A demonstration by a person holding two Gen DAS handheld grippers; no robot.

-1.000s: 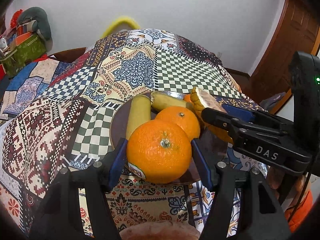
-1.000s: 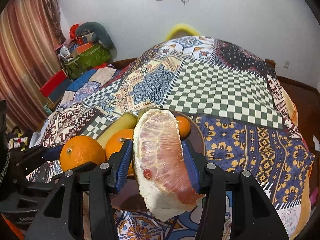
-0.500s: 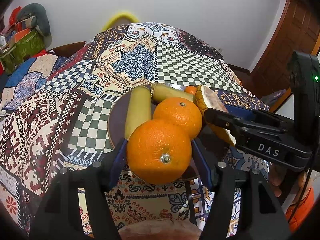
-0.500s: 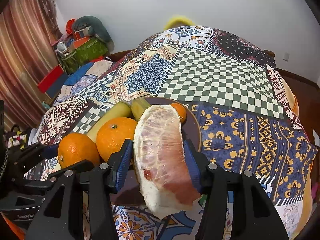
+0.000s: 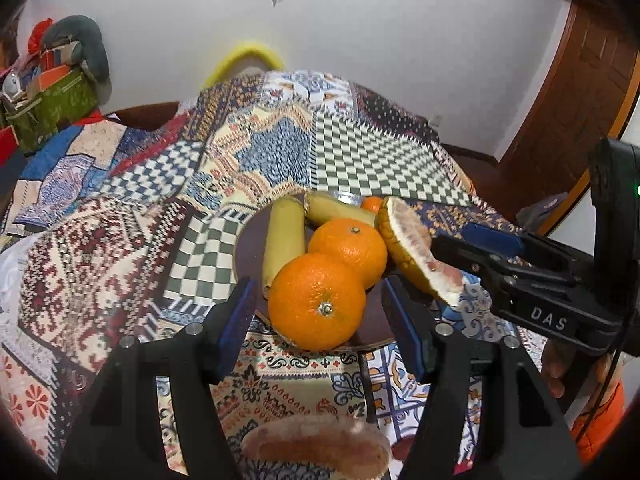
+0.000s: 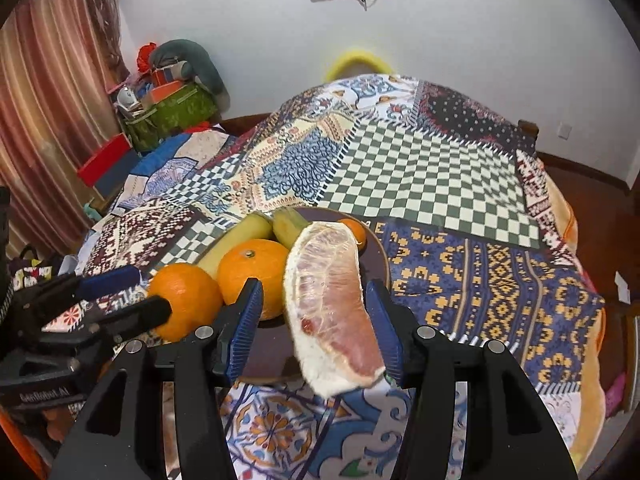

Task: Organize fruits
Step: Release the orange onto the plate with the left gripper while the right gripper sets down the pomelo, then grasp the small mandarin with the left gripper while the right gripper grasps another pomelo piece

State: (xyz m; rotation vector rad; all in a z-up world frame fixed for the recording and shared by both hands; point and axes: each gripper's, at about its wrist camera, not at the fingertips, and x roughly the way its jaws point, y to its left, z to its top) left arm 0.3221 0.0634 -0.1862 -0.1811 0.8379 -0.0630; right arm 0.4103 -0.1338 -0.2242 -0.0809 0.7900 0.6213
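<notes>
A dark round plate [image 5: 248, 248] [image 6: 378, 252] on the patchwork quilt holds two bananas [image 5: 282, 242] [image 6: 240, 240], a small tangerine [image 5: 372, 203] [image 6: 356, 230] and an orange [image 5: 349, 249] [image 6: 252, 276]. My left gripper [image 5: 318, 312] is open; its pads stand apart from a second orange [image 5: 318, 300] [image 6: 186, 298] resting on the plate's near edge. My right gripper [image 6: 316, 320] is open around a peeled pomelo wedge [image 6: 332, 304] [image 5: 416, 256] that rests on the plate's right side; a gap shows at the left pad.
A pinkish fruit piece [image 5: 316, 446] lies on the quilt just under my left gripper. Boxes and bags [image 6: 168, 104] are piled at the far left by a curtain. A wooden door [image 5: 572, 92] is at the right.
Both grippers have opened. The left has let go of the orange, which now rests at the plate's near edge. The right's pads have spread away from the pomelo wedge, now lower on the plate.
</notes>
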